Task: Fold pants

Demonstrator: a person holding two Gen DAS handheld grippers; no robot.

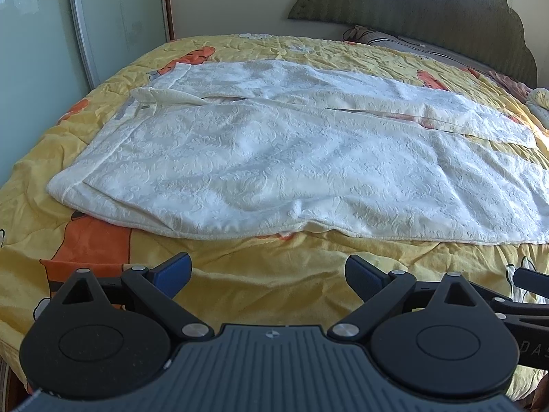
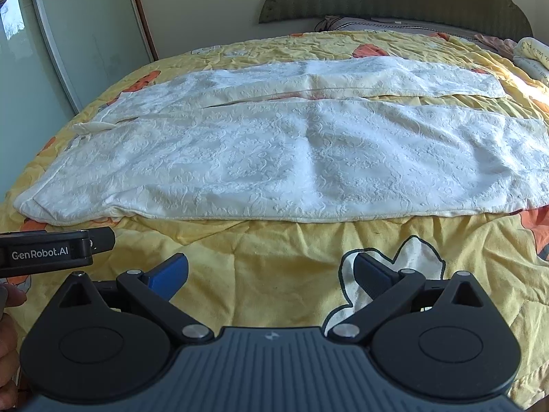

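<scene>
White embossed pants spread flat across the bed's yellow quilt, waistband toward the left, two legs running off to the right. Near leg broad and closest to the cameras, far leg narrower behind it, a thin slit of quilt showing between them. Small flap of fabric turned up at the waistband end.

Left gripper low over the quilt, jaws spread wide, nothing between them. Blue pads on the inner faces. Pants hem lying ahead of the jaws, apart from them, a band of bare yellow quilt in between. No contact with the fabric.

Right gripper in much the same pose, jaws wide apart and holding nothing, hovering over a white cartoon patch printed on the quilt. Near edge of the pants straight ahead, beyond the fingertips, not touching. Seen from the right wrist, the left gripper's body poking in at the left edge, marked "GenRobot.AI", just beside the waistband corner but short of it.

Behind the bed: green scalloped headboard, pale wardrobe door at left, pillows at the head end. Orange prints scattered over the quilt.
</scene>
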